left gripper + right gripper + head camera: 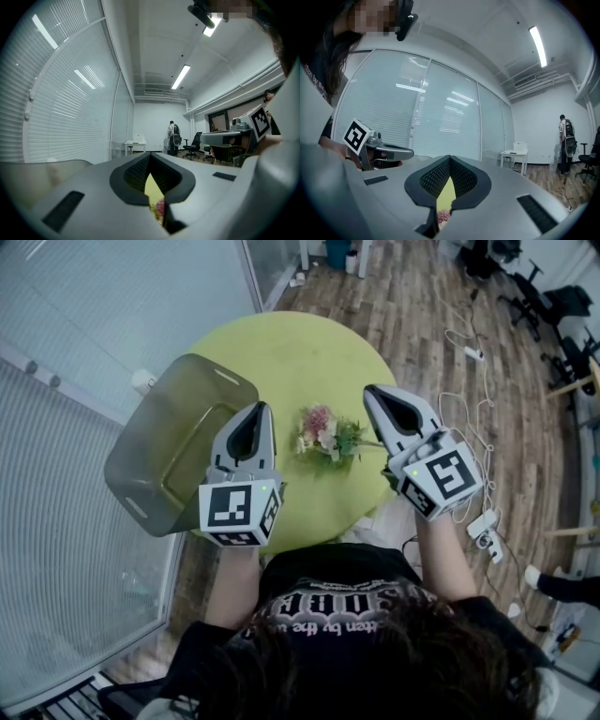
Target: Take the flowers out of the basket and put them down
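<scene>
Pink flowers (323, 435) on green table (281, 352), basket (178, 442) near.

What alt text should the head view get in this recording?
A small bunch of flowers lies on a round yellow-green table, between the left gripper and the right gripper, both shut and holding nothing. An olive see-through basket sits at the table's left edge.

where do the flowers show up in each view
Head view: the flowers are at picture centre, lying on the yellow-green table.
Left gripper view: low centre, a pink scrap under a yellow wedge.
Right gripper view: bottom centre, pink bits under a yellow wedge.
Shared landmark: the yellow-green table, which is that wedge.
</scene>
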Action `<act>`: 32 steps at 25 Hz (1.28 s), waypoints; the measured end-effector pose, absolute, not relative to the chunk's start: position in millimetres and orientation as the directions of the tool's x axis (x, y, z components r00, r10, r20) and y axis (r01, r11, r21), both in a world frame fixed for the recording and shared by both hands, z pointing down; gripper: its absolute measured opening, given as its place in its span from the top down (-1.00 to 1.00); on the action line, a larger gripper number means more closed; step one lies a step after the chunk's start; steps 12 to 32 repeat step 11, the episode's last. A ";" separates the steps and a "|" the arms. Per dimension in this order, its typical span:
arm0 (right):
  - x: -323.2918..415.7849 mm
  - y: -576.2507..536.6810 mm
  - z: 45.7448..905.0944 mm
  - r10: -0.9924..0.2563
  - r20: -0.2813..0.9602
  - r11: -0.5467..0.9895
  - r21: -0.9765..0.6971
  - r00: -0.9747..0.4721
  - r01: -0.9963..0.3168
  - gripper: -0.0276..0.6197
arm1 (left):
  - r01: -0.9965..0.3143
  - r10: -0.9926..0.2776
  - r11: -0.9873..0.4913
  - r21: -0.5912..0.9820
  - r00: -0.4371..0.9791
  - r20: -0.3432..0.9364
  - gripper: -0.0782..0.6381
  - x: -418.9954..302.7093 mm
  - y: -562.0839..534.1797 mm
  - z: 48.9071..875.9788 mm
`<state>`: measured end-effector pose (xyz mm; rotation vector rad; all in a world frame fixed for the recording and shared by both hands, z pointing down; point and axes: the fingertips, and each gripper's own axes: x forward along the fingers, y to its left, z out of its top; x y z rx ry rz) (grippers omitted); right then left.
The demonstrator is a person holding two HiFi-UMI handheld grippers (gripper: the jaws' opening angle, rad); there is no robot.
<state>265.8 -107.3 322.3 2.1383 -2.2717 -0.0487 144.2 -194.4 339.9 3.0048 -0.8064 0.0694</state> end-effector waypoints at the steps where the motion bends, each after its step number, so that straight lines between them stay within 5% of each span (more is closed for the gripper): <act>1: 265.7 -107.5 322.1 -0.998 -0.007 0.060 0.040 -0.060 -0.997 0.83 | -0.502 -0.500 -0.865 0.017 0.864 0.050 0.78 143.7 -194.9 340.3; 32: 270.5 -105.3 324.6 -0.999 0.000 0.048 0.042 -0.048 -0.998 0.83 | -0.500 -0.499 -0.865 0.024 0.865 0.045 0.78 143.9 -193.6 339.7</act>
